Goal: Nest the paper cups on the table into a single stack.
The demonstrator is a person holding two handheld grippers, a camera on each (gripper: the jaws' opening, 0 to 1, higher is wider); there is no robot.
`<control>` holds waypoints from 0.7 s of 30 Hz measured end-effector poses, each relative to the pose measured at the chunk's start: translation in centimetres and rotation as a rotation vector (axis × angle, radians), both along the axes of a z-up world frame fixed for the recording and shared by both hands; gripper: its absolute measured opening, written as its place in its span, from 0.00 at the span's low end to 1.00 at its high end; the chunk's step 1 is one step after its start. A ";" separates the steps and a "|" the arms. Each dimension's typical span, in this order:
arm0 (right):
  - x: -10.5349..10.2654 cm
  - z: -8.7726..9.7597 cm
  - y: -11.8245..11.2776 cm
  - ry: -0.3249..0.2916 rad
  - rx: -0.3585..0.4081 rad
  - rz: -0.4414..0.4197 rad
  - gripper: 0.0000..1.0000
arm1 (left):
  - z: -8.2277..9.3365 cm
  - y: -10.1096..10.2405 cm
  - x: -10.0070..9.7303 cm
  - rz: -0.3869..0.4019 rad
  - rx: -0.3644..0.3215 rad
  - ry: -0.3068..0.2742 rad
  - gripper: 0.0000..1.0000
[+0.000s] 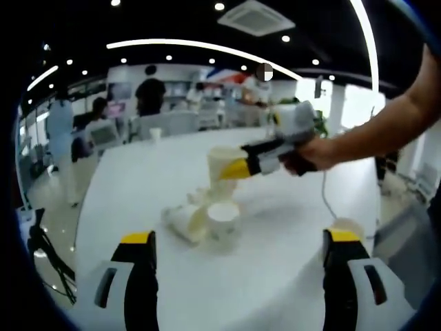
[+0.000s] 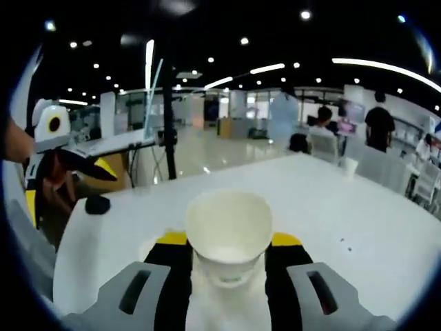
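Right claw [image 2: 228,252] grips a paper cup [image 2: 229,231] above the tabletop [image 1: 275,227], arm outstretched; left claw [image 1: 238,241] gapes wide.

We see our left gripper [image 1: 238,241] low in the left gripper view, jaws spread wide apart with nothing between them. Our right gripper [image 2: 227,252] has its jaws closed against a paper cup [image 2: 229,231]. Our right hand [image 1: 310,155] grips its handle, forearm extended.
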State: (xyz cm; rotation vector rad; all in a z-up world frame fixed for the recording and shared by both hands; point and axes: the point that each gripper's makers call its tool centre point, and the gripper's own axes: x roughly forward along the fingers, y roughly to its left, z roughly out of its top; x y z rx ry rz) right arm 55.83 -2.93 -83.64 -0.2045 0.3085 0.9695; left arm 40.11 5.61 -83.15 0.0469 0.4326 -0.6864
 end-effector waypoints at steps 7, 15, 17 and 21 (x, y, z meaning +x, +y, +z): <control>0.6 1.6 -0.4 -0.019 -0.008 -0.002 0.37 | 0.9 -0.3 0.4 0.000 -0.007 -0.017 1.00; 0.9 2.6 -1.1 -0.031 -0.012 -0.004 0.37 | 1.5 -0.3 0.4 0.002 -0.029 -0.016 1.00; 0.9 2.7 -1.3 -0.032 -0.014 -0.004 0.37 | 1.5 -0.3 0.4 0.003 -0.031 -0.015 1.00; 0.8 3.1 -1.7 -0.037 -0.015 -0.003 0.37 | 1.7 -0.4 0.4 0.001 -0.029 -0.018 1.00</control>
